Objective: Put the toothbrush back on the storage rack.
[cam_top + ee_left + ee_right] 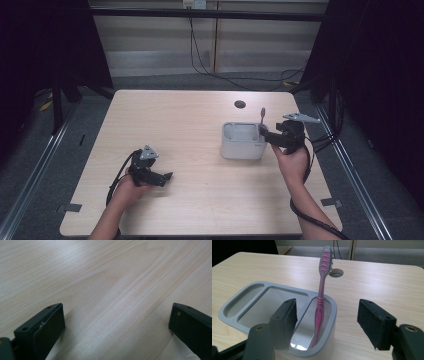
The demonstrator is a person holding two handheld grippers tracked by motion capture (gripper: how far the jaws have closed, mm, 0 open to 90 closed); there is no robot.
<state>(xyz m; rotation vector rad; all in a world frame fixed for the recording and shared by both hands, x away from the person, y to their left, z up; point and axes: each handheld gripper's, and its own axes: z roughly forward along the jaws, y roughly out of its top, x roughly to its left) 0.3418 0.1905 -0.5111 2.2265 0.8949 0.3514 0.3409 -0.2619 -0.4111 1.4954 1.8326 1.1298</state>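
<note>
We see the pink toothbrush (321,300) standing upright in the holder (244,323)'s end compartment, at three o'clock on the table (190,130). Our right gripper (327,325) spreads around it, untouching; the left gripper (117,327) rests spread, empty, at seven o'clock.

- From above we see the table (200,130) evenly lit from overhead, while black curtains (385,75) and the floor around it sink into dimness.
- The high view is soft and low in detail.
- Near the left gripper we find pale sheen on the wood grain and soft, blurred jaws.
- In the right gripper view, glare sits inside the holder (249,322); the toothbrush (322,290) is sharp.
</note>
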